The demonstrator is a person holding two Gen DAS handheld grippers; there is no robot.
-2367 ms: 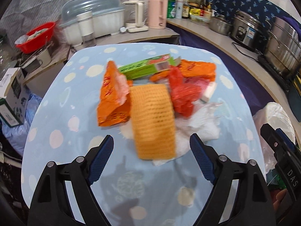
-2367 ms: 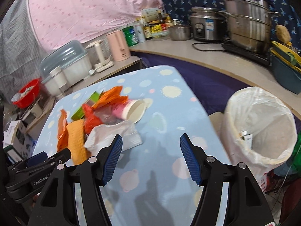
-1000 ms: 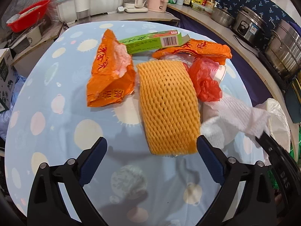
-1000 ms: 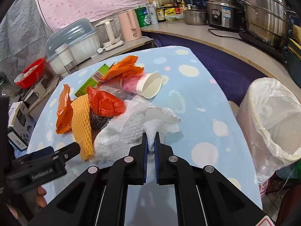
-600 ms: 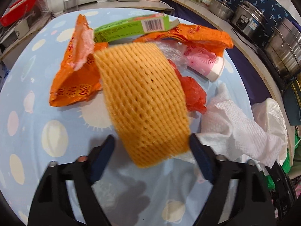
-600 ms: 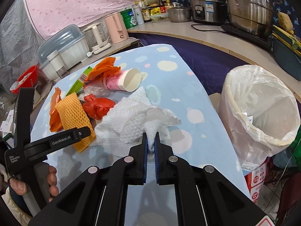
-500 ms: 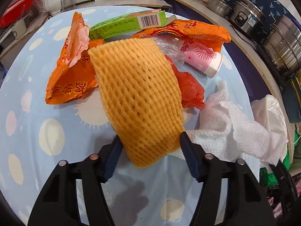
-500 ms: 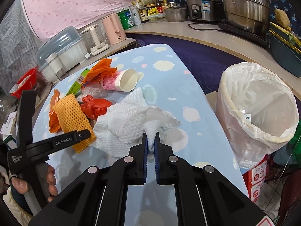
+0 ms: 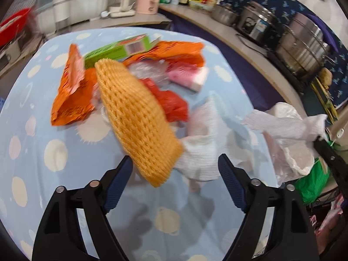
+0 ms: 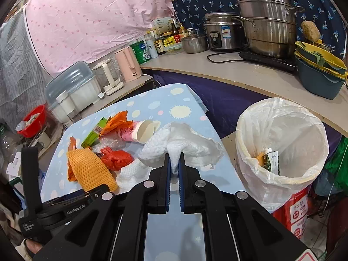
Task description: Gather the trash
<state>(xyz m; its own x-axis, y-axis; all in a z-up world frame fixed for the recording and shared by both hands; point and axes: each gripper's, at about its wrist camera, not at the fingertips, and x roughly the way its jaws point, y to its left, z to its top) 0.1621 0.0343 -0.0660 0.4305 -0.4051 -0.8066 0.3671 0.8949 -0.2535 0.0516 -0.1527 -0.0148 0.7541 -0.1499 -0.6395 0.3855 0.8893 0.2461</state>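
Observation:
A trash pile lies on the blue dotted table (image 9: 65,195): a yellow foam net (image 9: 137,119), an orange wrapper (image 9: 71,91), a green box (image 9: 117,50), a red bag (image 9: 169,102), a pink paper cup (image 9: 189,76) and white paper towel (image 9: 202,152). My left gripper (image 9: 174,176) is open, its fingers on either side of the net's near end. My right gripper (image 10: 174,169) is shut on a white paper towel (image 10: 180,143) and holds it above the table's right edge. It also shows in the left wrist view (image 9: 289,126).
A bin with a white liner (image 10: 280,150) stands on the floor right of the table, with some trash inside. A counter (image 10: 239,69) behind holds steel pots, a rice cooker, bottles and a pink kettle (image 10: 128,65). A red bowl (image 10: 32,121) sits far left.
My right gripper shut on the paper towel and lifted it right, toward the bin. My left gripper closed in on the foam net, narrowed, then widened again.

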